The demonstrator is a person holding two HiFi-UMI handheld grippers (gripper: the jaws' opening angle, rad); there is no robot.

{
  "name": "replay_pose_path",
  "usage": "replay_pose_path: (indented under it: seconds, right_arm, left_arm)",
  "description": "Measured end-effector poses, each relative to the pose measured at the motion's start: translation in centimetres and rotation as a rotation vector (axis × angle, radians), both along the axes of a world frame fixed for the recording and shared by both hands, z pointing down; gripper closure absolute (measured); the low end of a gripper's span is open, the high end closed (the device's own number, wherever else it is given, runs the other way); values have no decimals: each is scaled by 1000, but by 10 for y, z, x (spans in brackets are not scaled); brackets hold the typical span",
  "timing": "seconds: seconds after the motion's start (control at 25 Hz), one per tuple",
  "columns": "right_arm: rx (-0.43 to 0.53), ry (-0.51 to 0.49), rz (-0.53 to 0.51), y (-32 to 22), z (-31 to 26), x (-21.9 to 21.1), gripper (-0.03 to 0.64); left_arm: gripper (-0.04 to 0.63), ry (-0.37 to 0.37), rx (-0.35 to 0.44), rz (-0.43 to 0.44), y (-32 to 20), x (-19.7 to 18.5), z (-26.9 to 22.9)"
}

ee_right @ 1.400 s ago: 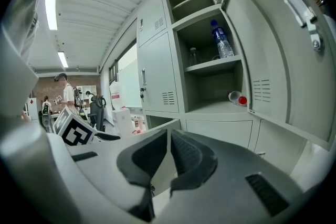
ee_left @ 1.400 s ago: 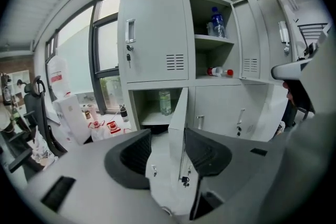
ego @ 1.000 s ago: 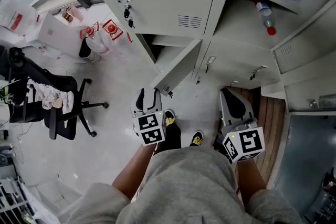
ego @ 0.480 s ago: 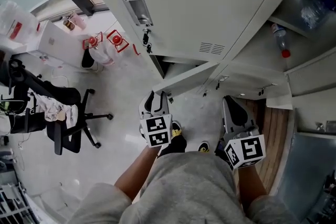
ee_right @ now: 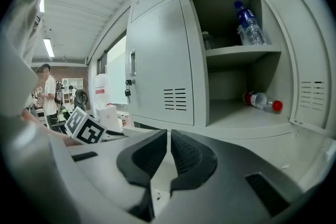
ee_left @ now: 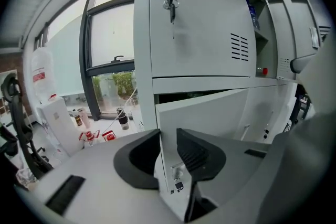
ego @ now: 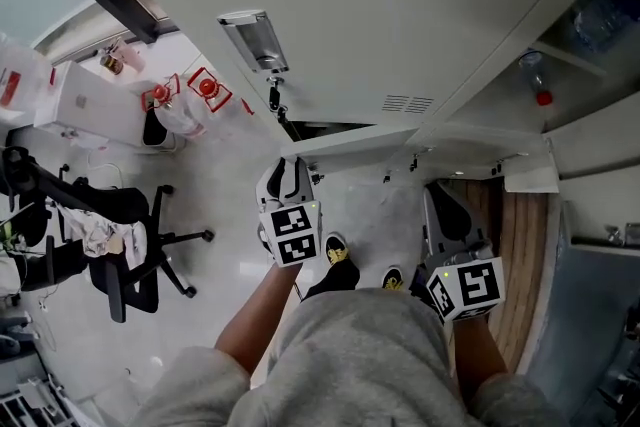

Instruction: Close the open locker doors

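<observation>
Grey lockers fill the views. A lower locker door point(ee_left: 215, 113) point(ego: 350, 142) stands partly open, with its free edge and latch between the jaws of my left gripper point(ee_left: 168, 135) point(ego: 288, 175). Those jaws are closing around the edge, and a gap still shows at the right jaw. Above it is a closed door point(ee_left: 199, 23) with keys hanging from its lock point(ego: 256, 40). My right gripper point(ee_right: 169, 136) point(ego: 452, 207) is shut and empty, held low in front of open compartments holding a red-capped bottle point(ee_right: 262, 102) point(ego: 535, 80) and a blue-capped bottle point(ee_right: 247, 23).
A black office chair point(ego: 115, 225) stands on the floor at the left, near a white box point(ego: 90, 100) and red-marked bags point(ego: 200, 90). My shoes point(ego: 338, 253) are just below the lockers. A wooden strip point(ego: 520, 245) runs at the right. A person point(ee_right: 50, 97) stands far off.
The lower door has swung closer to the locker front. My left gripper has risen to its edge and its jaws have narrowed. The right gripper has stayed low and shut.
</observation>
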State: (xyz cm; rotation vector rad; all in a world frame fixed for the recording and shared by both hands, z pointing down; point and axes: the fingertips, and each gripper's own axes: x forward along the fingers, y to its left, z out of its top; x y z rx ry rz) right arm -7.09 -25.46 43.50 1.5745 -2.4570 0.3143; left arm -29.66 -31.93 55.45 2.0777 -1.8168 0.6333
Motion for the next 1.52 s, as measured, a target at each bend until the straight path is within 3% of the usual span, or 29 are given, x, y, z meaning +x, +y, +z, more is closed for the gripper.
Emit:
replay_pose_path:
  seconds: [0.64, 1.24, 1.52]
  right_arm:
    - [-3, 3, 90, -4, 5, -8, 575]
    - [-8, 14, 90, 1, 7, -14, 575]
    - [-1, 20, 96, 8, 5, -7, 575]
  left_arm:
    - [503, 2, 19, 45, -45, -5, 2]
    - [526, 89, -6, -26, -56, -3, 9]
    - [572, 71, -4, 47, -40, 10, 12]
